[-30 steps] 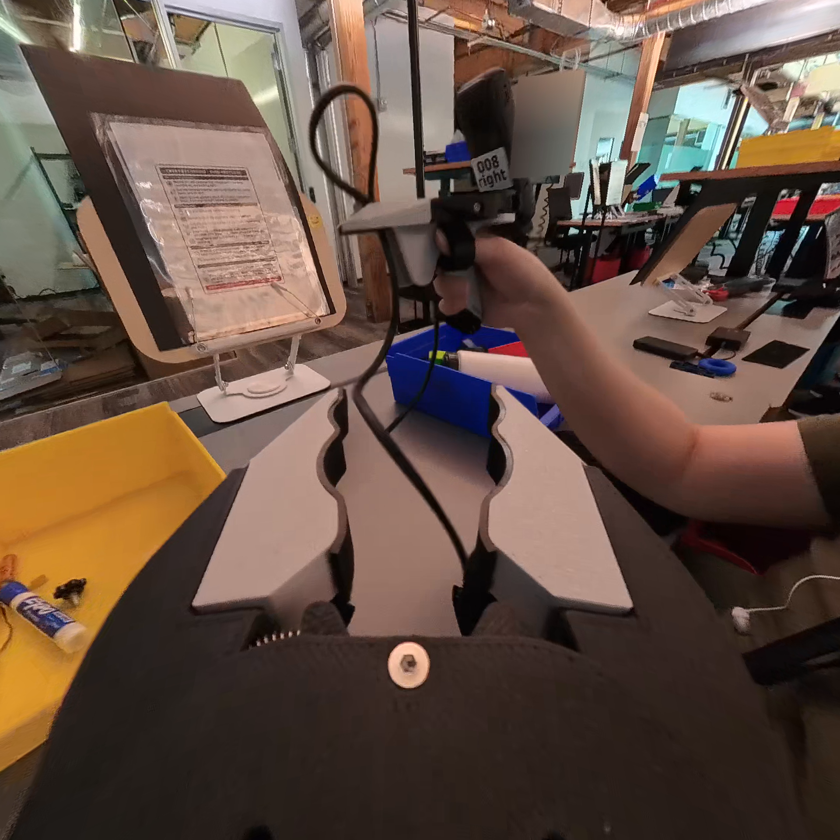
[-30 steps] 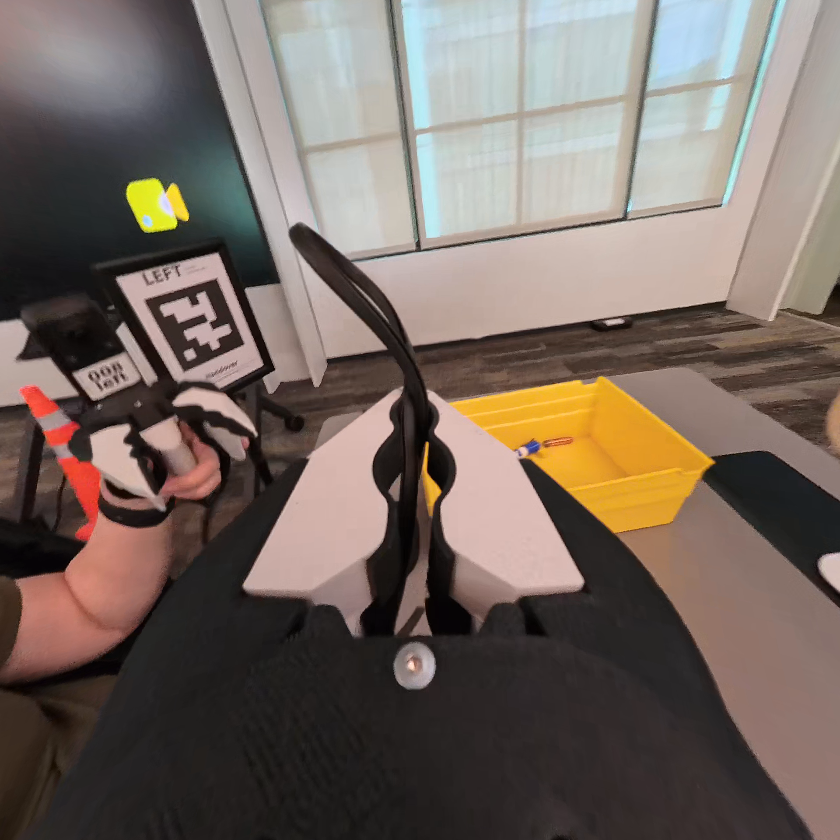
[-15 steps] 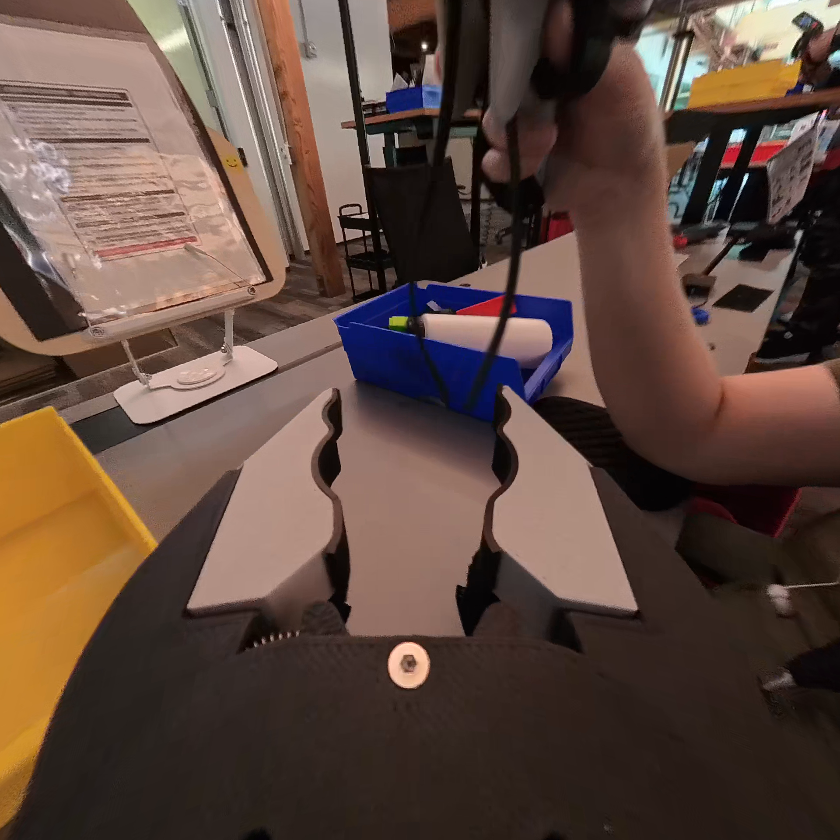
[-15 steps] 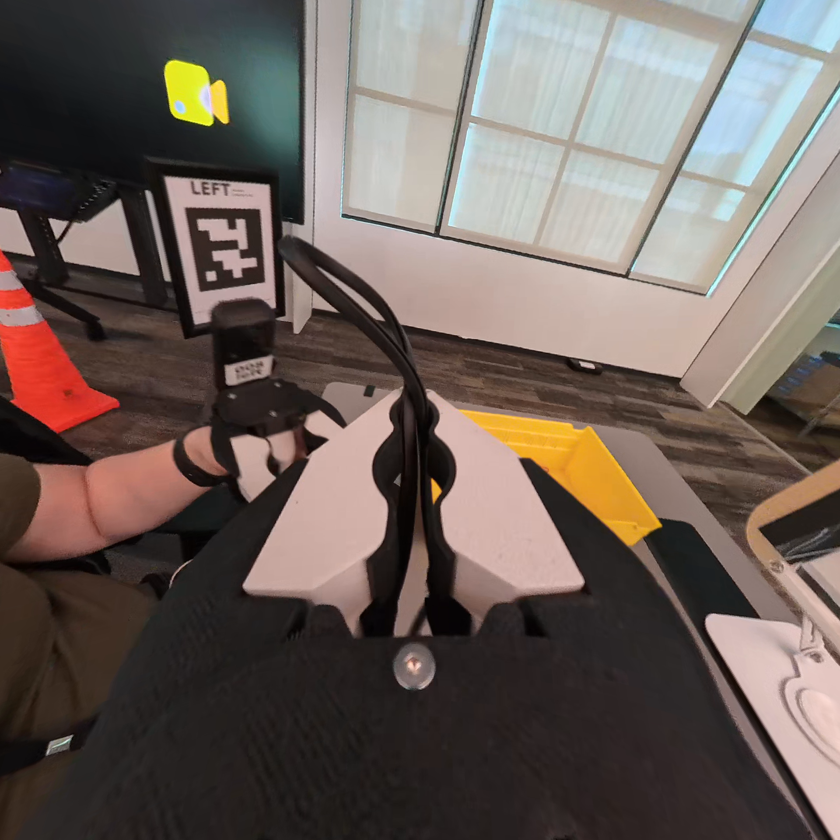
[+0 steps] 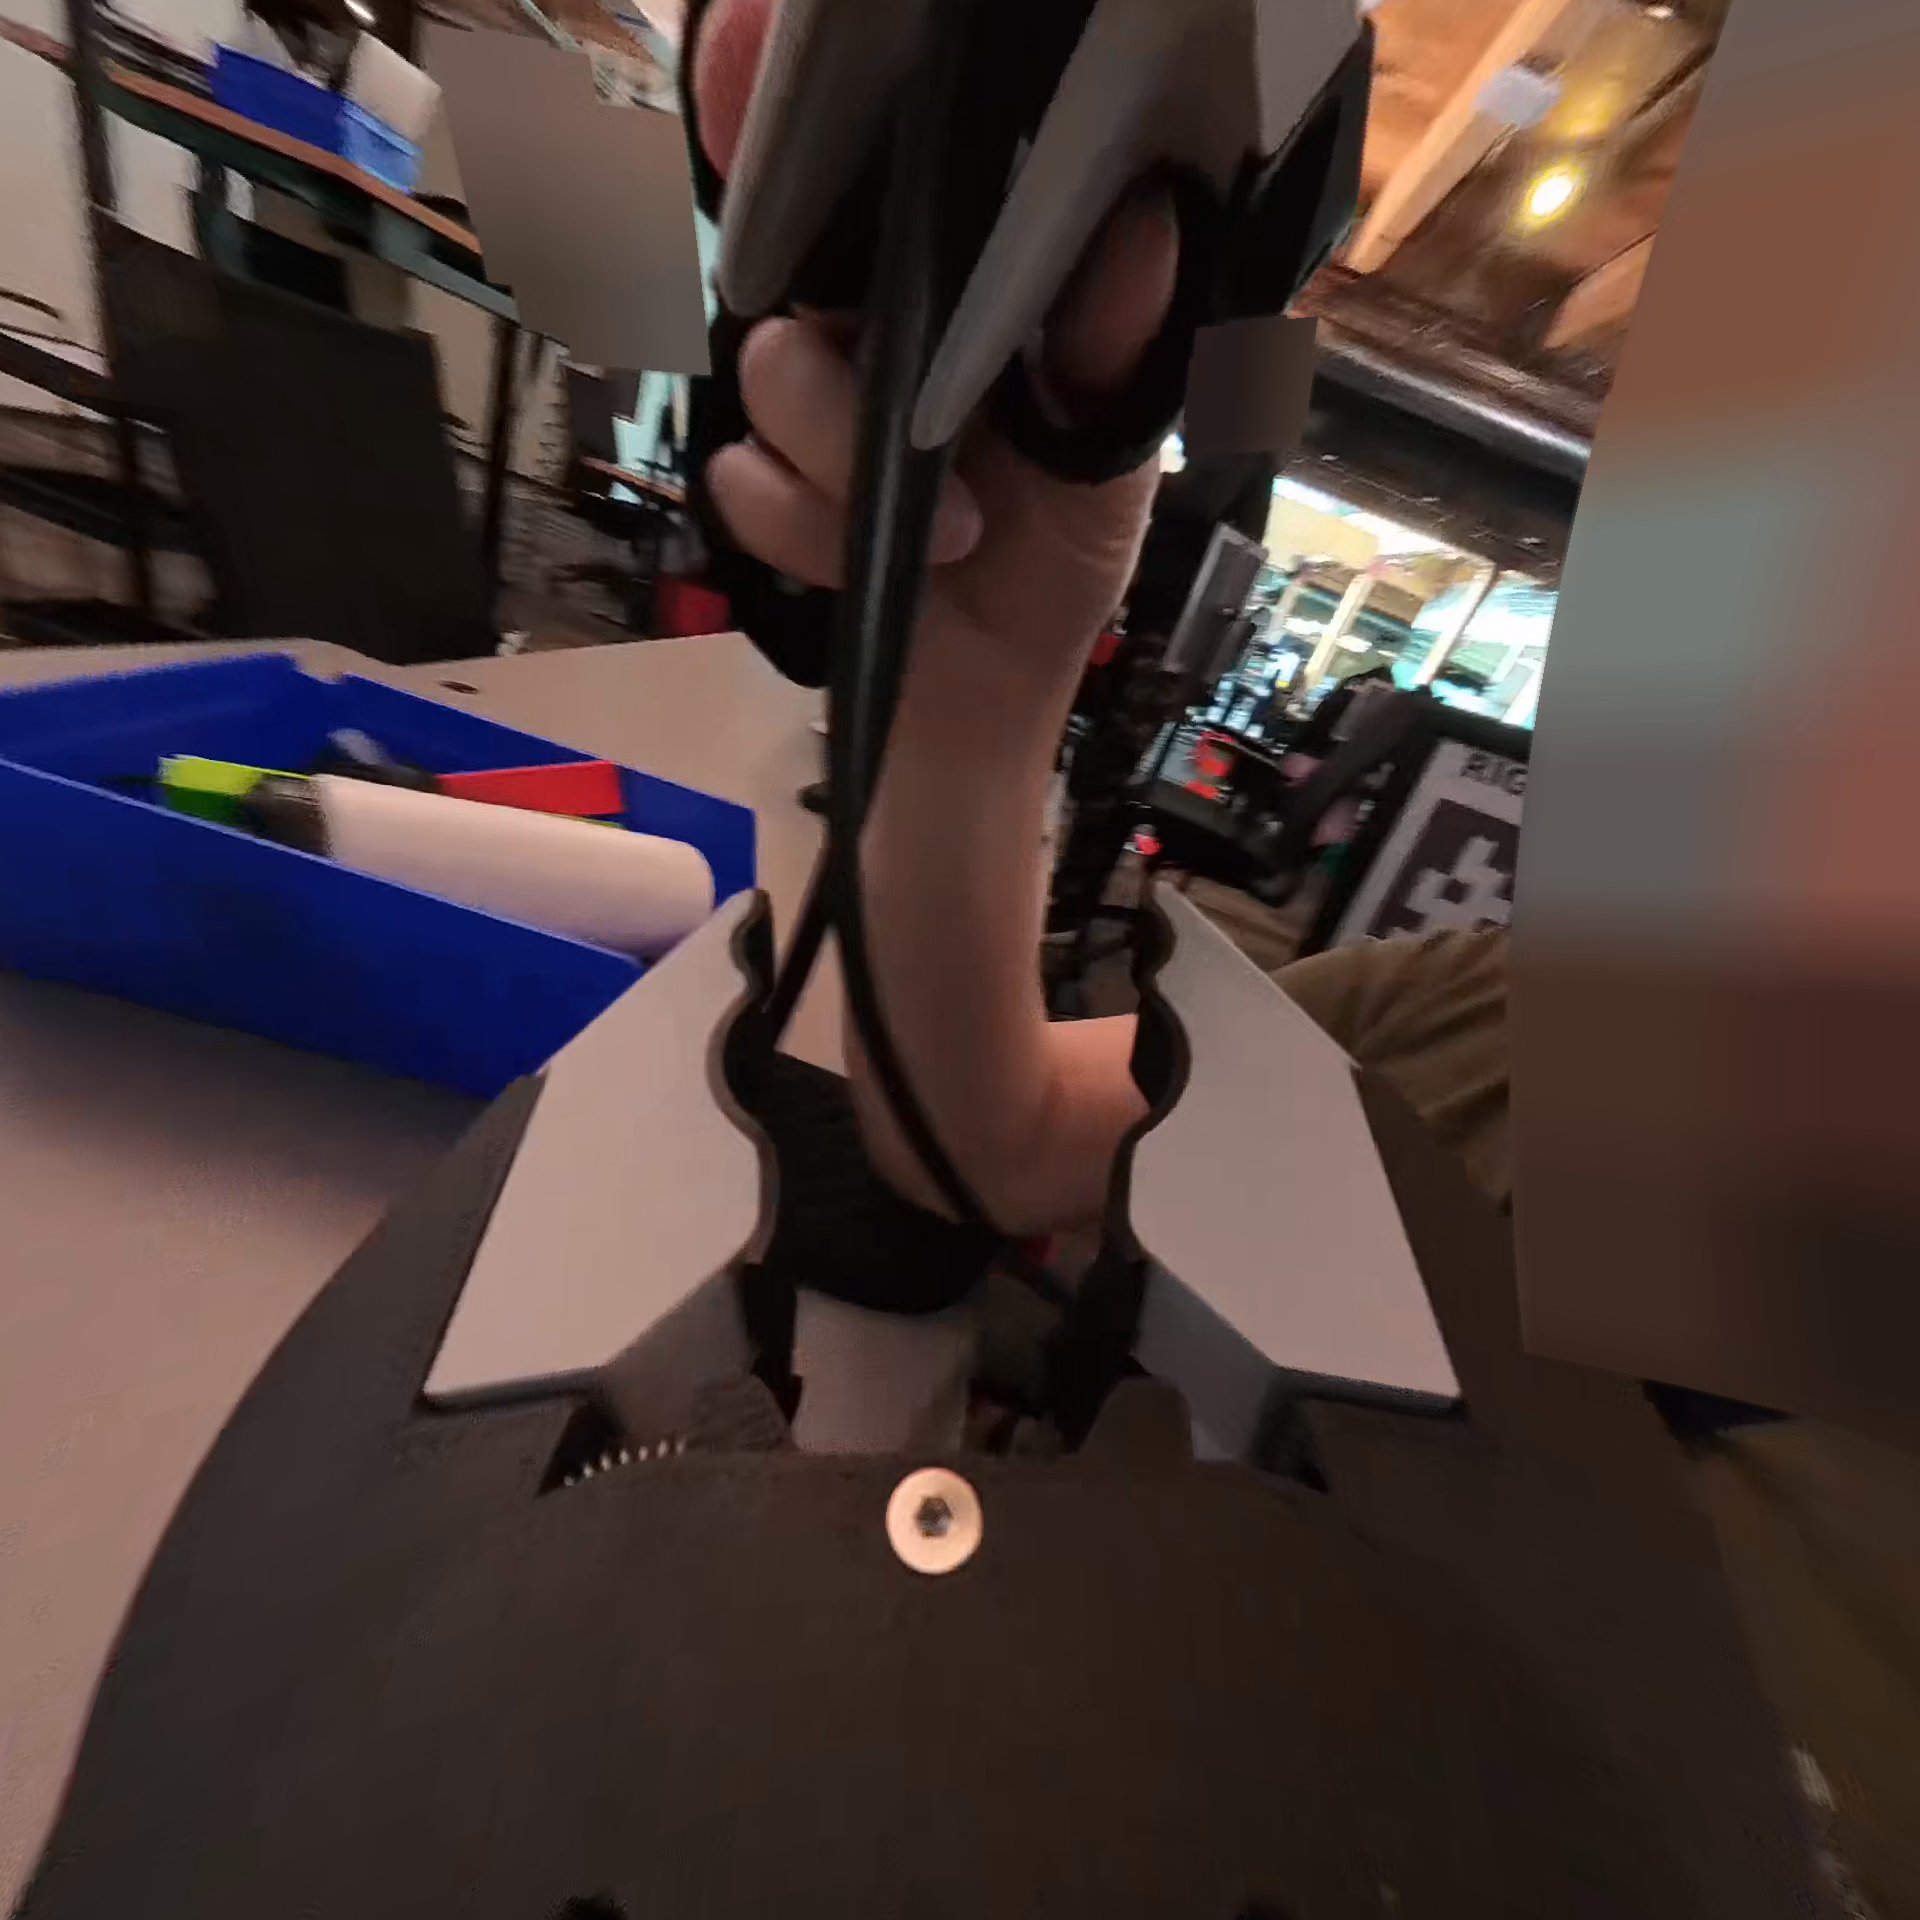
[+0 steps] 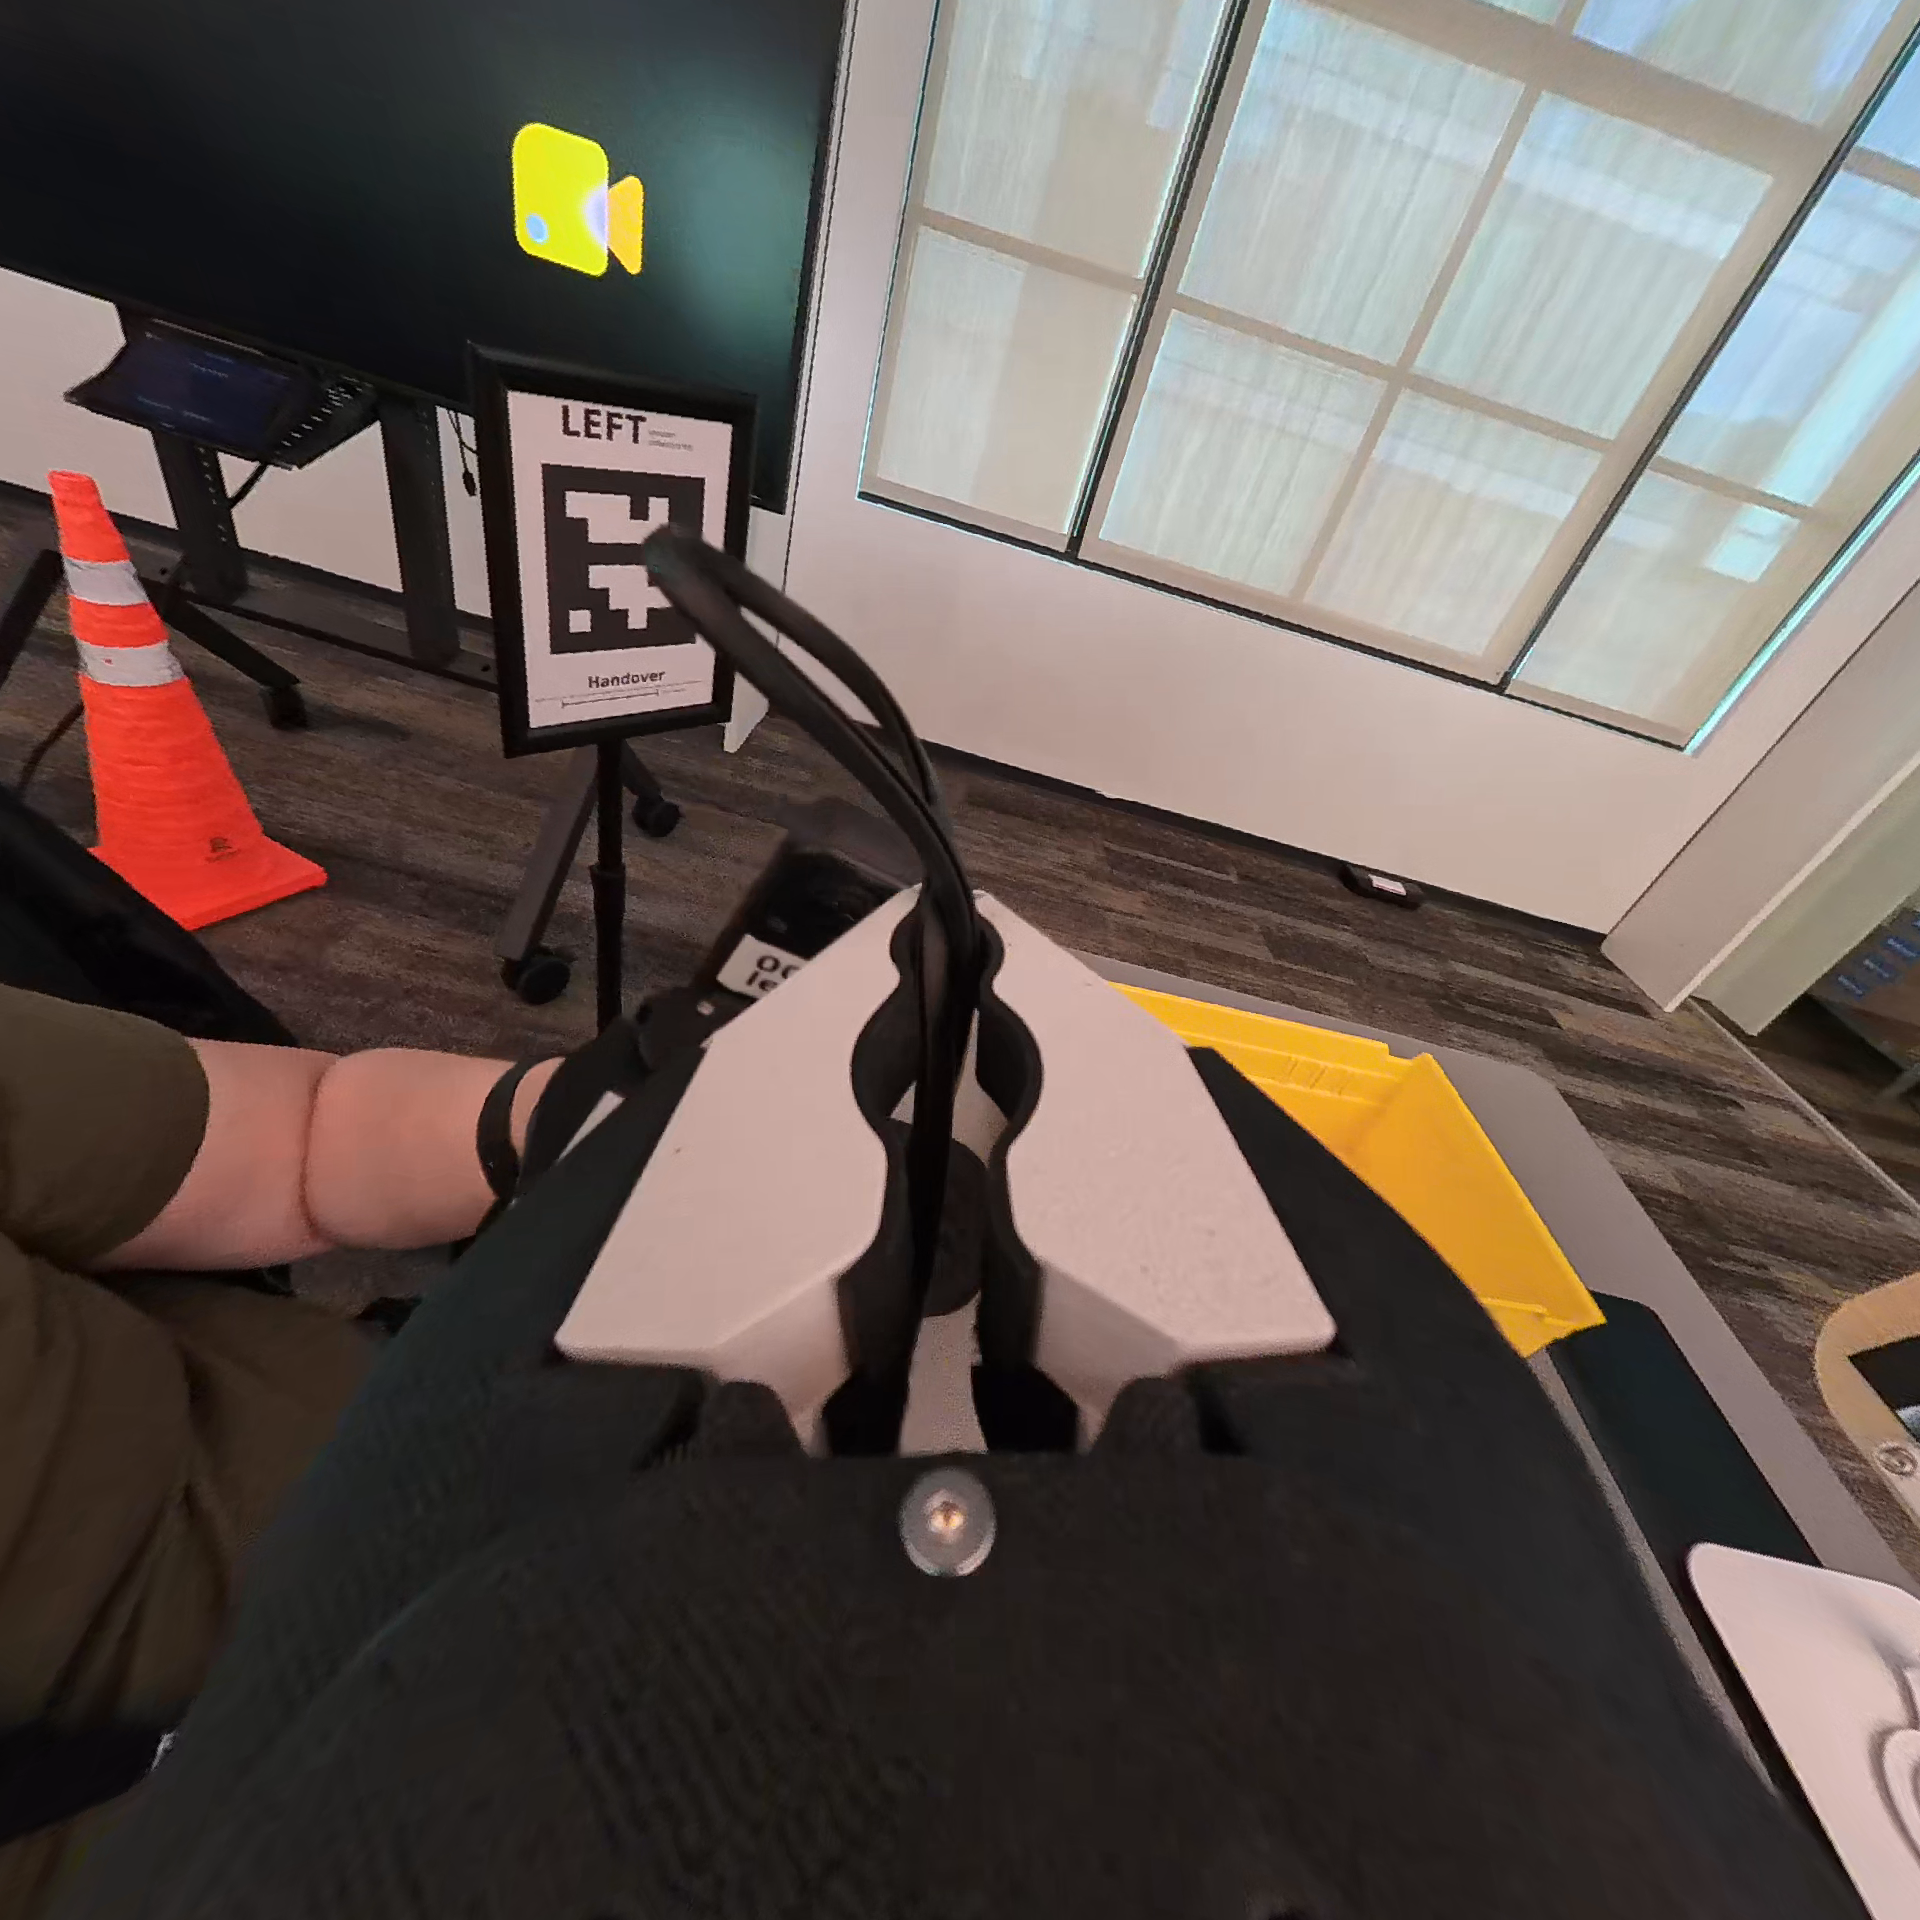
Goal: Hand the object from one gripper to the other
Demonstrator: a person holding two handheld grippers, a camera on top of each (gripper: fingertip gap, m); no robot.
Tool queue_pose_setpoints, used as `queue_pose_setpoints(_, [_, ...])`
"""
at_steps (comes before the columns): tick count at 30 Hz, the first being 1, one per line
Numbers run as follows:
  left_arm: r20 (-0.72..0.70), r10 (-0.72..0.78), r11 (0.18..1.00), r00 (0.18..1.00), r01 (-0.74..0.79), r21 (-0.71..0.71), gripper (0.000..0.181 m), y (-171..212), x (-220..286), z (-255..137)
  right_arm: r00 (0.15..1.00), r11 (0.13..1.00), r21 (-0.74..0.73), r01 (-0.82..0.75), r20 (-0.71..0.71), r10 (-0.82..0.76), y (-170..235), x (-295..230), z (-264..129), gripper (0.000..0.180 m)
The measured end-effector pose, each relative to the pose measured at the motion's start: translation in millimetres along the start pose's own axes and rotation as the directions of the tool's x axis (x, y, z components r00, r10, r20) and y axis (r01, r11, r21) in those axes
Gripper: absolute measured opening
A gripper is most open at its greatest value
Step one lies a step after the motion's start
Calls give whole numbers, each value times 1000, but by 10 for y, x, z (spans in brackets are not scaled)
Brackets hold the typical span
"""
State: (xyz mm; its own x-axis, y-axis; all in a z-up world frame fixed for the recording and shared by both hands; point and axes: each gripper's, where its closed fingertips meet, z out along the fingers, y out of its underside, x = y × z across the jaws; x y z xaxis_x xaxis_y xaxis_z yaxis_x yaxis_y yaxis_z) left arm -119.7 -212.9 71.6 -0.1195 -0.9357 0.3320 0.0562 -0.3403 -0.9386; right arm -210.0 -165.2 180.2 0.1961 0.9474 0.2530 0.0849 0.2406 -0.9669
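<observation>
We see the right tongs [image 6: 940,935] clamped on a doubled black cable [image 6: 831,717], whose loop rises past the tips and curls toward a framed marker sign on a stand [image 6: 613,551]. In the left wrist view the same cable [image 5: 878,623] hangs down from the right tongs [image 5: 904,208] overhead, held in a hand [image 5: 894,457], and its strands drop into the gap of the left tongs [image 5: 961,925]. The left tongs stand apart, with the strands running between their fingers; we cannot tell whether the strands touch them.

A blue bin [image 5: 312,935] sits on the grey surface [image 5: 156,1195] to the left, holding a white roll [image 5: 520,852], a yellow-green item [image 5: 208,774] and a red piece [image 5: 530,784]. In the right wrist view a yellow bin [image 6: 1403,1153] rests on the surface beyond the tongs, and an orange cone [image 6: 145,727] stands on the floor.
</observation>
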Motion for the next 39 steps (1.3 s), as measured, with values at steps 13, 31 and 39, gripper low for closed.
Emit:
queue_pose_setpoints(13, [287,268,960,920,-231,-156,3,49,-342,-242,1000,999,49,15,9,-16,-63,103,-210,3])
queue_pose_setpoints(31, [681,602,797,418,-252,-549,3,-365,-640,-1584,968,892,-380,244,157,-198,926,89,-616,50])
queue_pose_setpoints(39, [526,631,772,570,-396,-497,3,-510,-231,-1205,911,970,-241,-10,397,108,720,-379,60,96])
